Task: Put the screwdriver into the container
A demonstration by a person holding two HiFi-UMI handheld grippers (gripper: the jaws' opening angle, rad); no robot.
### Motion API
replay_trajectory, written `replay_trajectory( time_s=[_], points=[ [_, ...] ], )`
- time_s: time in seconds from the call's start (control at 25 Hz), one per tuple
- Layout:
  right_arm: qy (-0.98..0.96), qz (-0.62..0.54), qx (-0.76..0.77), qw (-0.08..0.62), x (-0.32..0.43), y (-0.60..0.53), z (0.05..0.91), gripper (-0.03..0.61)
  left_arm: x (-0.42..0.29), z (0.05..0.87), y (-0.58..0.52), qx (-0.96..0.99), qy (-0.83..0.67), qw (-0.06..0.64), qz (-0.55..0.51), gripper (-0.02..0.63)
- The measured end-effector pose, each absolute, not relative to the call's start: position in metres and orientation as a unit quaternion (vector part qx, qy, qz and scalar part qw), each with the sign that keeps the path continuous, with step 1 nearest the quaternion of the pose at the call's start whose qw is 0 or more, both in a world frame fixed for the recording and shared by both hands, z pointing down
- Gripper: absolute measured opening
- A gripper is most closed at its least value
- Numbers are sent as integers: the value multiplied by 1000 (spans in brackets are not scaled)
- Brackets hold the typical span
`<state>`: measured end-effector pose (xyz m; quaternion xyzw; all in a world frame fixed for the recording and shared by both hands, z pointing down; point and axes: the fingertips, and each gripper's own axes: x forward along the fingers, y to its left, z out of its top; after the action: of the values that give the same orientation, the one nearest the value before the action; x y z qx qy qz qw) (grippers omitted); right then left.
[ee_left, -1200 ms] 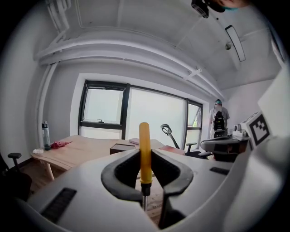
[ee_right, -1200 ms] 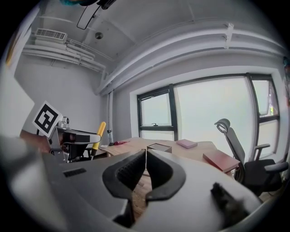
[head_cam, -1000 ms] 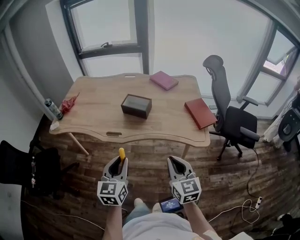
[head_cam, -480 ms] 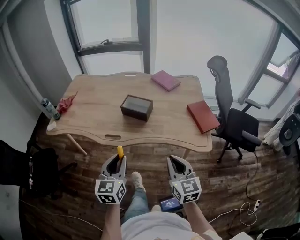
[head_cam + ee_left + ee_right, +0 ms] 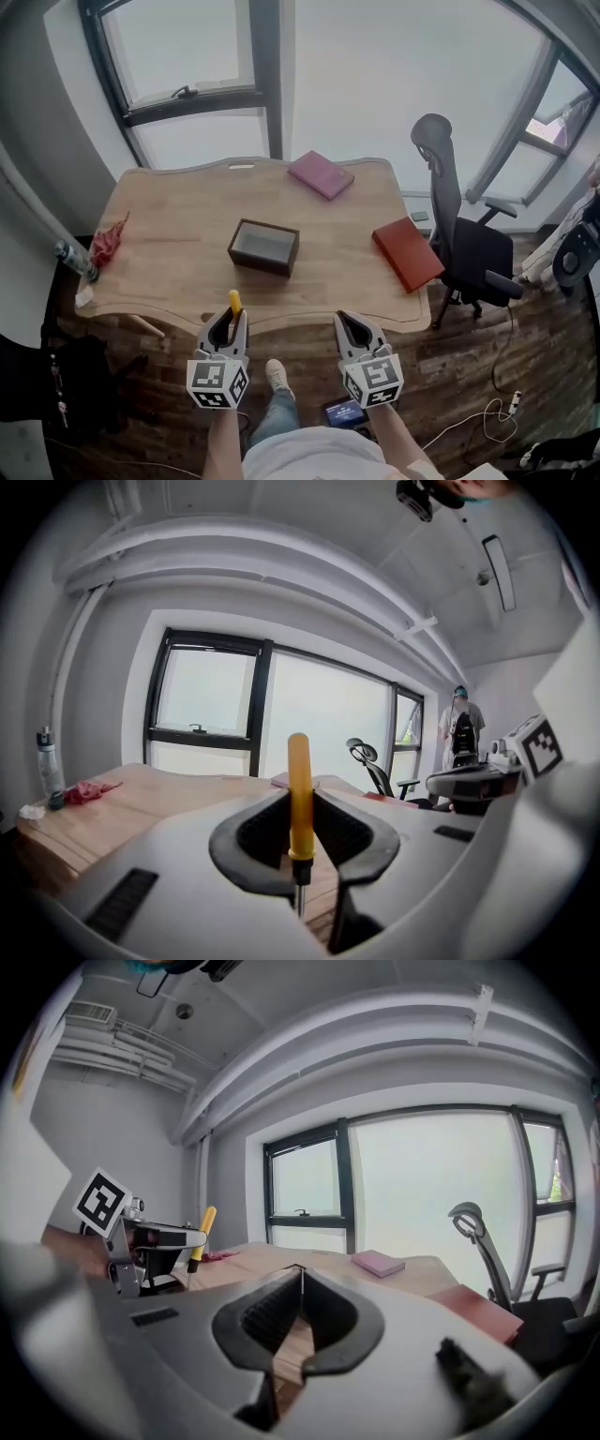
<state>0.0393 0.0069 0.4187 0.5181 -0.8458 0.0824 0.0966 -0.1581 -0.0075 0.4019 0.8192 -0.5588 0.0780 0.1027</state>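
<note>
A yellow-handled screwdriver [image 5: 234, 303] stands upright between the jaws of my left gripper [image 5: 231, 323], which is shut on its handle [image 5: 299, 794]; the metal shaft points down. The dark open box container [image 5: 264, 247] sits in the middle of the wooden table [image 5: 169, 234], ahead of the left gripper and apart from it. My right gripper [image 5: 349, 328] hovers just before the table's near edge with its jaws shut [image 5: 298, 1274] and nothing in them. From the right gripper view the screwdriver [image 5: 201, 1232] shows at the left in the other gripper.
A pink book [image 5: 321, 174] lies at the table's far side, a red book [image 5: 408, 253] at its right edge. A red cloth [image 5: 105, 242] and a bottle [image 5: 71, 260] are at the left end. A black office chair [image 5: 464, 234] stands to the right. A person's shoe [image 5: 275, 376] is on the floor below.
The view has closed in on the table: both grippers now sit at its near edge, where before they hung over the floor. The screwdriver stays held in the left gripper.
</note>
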Motion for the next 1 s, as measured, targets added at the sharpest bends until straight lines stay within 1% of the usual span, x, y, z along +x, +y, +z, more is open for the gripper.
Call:
replay_trajectory(
  time_s=[0.32,0.56,0.84,1.0],
  points=[
    [-828,96,542,107,5,-105,420,32,-185,407,-129,838,-527,121,75,80],
    [-813,106,563,108,-14,-166,426,32,-205,408,-195,851,-505,124,76,80],
    [-791,141,588,91,-10,-186,437,32,-205,417,-228,863,-483,130,75,80],
    [-786,138,597,82,-8,-189,433,32,-201,416,-233,867,-476,129,71,80]
  ],
)
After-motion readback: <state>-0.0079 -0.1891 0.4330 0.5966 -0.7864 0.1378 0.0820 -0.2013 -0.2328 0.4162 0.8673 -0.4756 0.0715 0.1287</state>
